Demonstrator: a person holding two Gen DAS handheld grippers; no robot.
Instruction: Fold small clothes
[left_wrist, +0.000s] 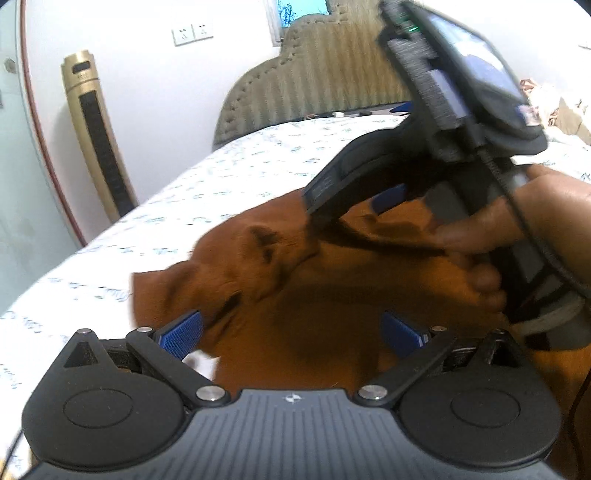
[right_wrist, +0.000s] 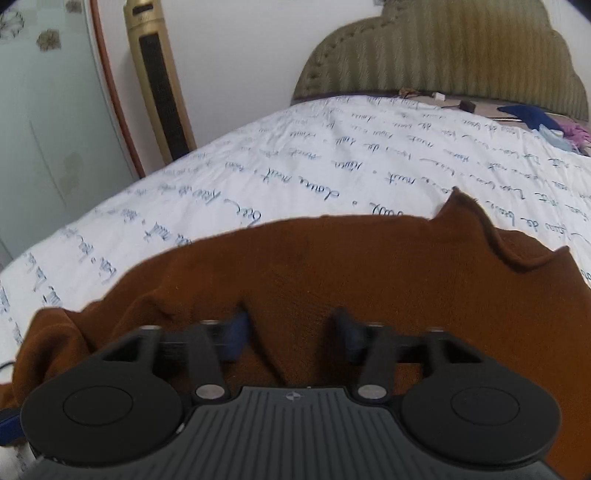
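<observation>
A small brown knit garment (left_wrist: 295, 295) lies on the white bed sheet (left_wrist: 221, 177). My left gripper (left_wrist: 291, 332) is open, its blue pads (left_wrist: 183, 332) on either side of a raised fold of the cloth. The right gripper (left_wrist: 354, 199) shows in the left wrist view, held in a hand and reaching down onto the garment. In the right wrist view the garment (right_wrist: 369, 273) is spread ahead, and my right gripper (right_wrist: 291, 332) has its jaws apart with a ridge of brown cloth between the blue pads (right_wrist: 236, 336).
The sheet (right_wrist: 295, 166) has blue script print. A padded olive headboard (right_wrist: 443, 55) stands at the far end. A gold tower fan (right_wrist: 159, 74) stands by the wall on the left. Loose clothes (right_wrist: 554, 125) lie at the far right.
</observation>
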